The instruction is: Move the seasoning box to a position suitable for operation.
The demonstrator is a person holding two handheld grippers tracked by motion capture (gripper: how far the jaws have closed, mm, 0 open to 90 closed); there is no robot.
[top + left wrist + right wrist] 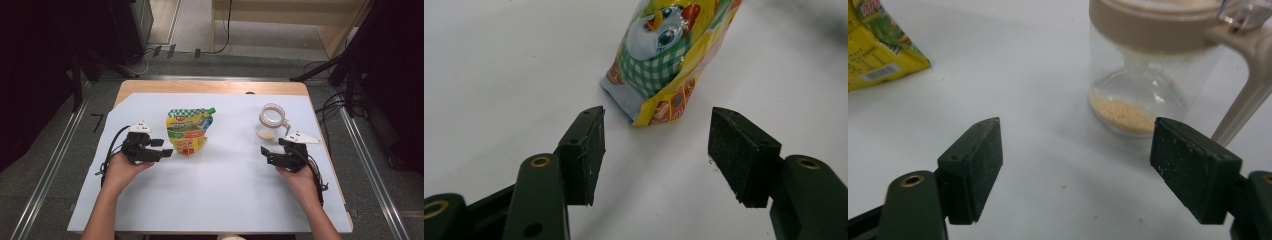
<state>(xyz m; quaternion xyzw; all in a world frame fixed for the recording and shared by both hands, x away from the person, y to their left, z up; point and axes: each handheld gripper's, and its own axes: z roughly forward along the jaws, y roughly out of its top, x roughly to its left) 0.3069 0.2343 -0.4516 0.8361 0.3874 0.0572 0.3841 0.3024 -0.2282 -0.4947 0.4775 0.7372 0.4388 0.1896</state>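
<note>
A yellow and green spouted pouch (188,130) with a cartoon chick (664,55) lies flat on the white sheet, its green cap toward the far right corner. My left gripper (167,147) rests just left of the pouch's near end, jaws open and empty, pointing at it (656,150). A small clear glass jar (271,121) with a beige collar and handle stands at the right, a little tan powder (1123,114) in its bottom. My right gripper (265,154) sits in front of the jar, open with nothing between its pads (1075,165).
A white sheet (220,190) covers most of the wooden table (210,87). A few tan crumbs (1064,187) lie on the sheet near my right gripper. Metal rails run along both sides of the table, and dark stands and cables crowd the floor beyond.
</note>
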